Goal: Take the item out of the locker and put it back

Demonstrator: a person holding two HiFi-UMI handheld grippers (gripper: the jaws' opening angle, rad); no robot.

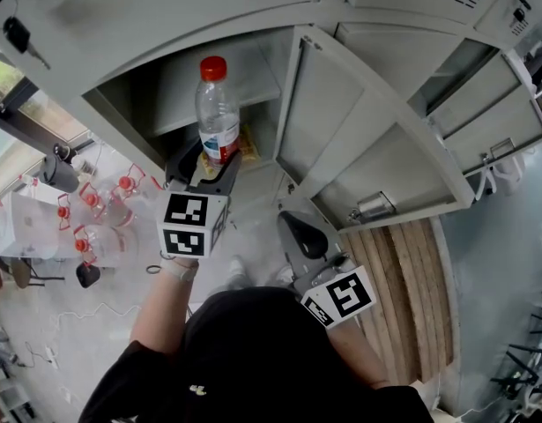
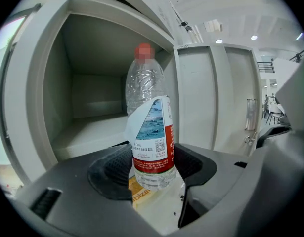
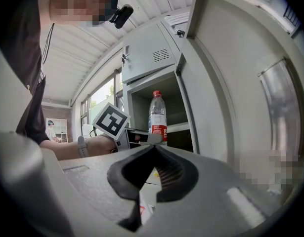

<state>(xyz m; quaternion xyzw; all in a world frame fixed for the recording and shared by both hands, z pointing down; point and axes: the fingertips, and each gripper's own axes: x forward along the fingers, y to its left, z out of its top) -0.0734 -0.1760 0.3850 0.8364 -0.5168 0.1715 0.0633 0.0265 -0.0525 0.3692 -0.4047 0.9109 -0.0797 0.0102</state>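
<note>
Clear plastic water bottle with red cap stands upright, clamped in left gripper at the front edge of the open grey metal locker shelf. Right gripper closed, empty. Likely mid-task; taking out or returning, can't tell. Release still pending.

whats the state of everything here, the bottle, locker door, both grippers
bottle: upright, red cap on, label peeling loose along one edge
locker door: swung open
left gripper: shut on the bottle, pads pressing low on its label
right gripper: shut, nothing between its jaws
</note>
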